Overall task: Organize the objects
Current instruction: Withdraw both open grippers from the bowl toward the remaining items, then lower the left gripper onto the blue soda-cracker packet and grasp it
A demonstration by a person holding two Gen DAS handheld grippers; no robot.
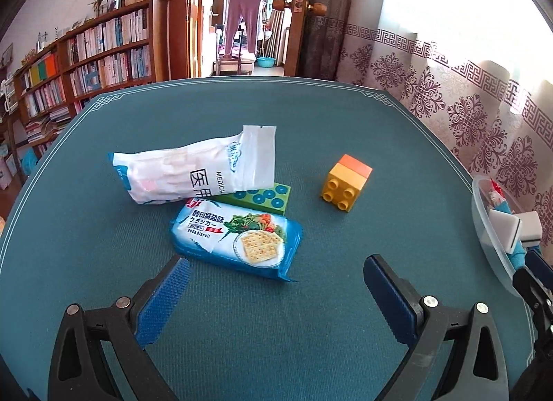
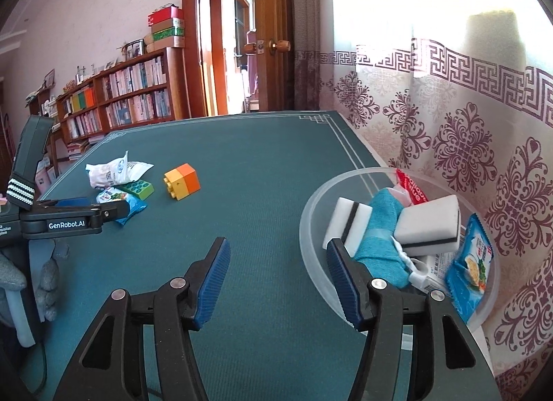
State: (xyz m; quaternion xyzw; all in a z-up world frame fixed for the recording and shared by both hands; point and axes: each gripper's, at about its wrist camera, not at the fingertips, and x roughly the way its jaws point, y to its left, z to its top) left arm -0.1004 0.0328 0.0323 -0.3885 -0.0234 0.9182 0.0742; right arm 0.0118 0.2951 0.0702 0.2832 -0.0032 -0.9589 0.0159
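Observation:
A blue soda-biscuit pack (image 1: 238,238) lies on the green table mat (image 1: 311,332), just ahead of my open, empty left gripper (image 1: 276,283). Behind it lie a white medical bag (image 1: 193,169) and a green dotted block (image 1: 266,197). A yellow-orange brick (image 1: 347,181) stands to the right. My right gripper (image 2: 276,269) is open and empty, its right finger over the rim of a clear bowl (image 2: 307,225). The bowl holds white sponges (image 2: 428,225), a blue cloth (image 2: 380,231) and snack packs (image 2: 470,263). The pile also shows in the right wrist view (image 2: 121,180).
The bowl shows at the right edge of the left wrist view (image 1: 484,225). A patterned curtain (image 2: 466,124) hangs along the table's right side. Bookshelves (image 1: 86,55) and an open door (image 1: 249,14) stand beyond the far edge. The left gripper's body (image 2: 69,218) shows in the right wrist view.

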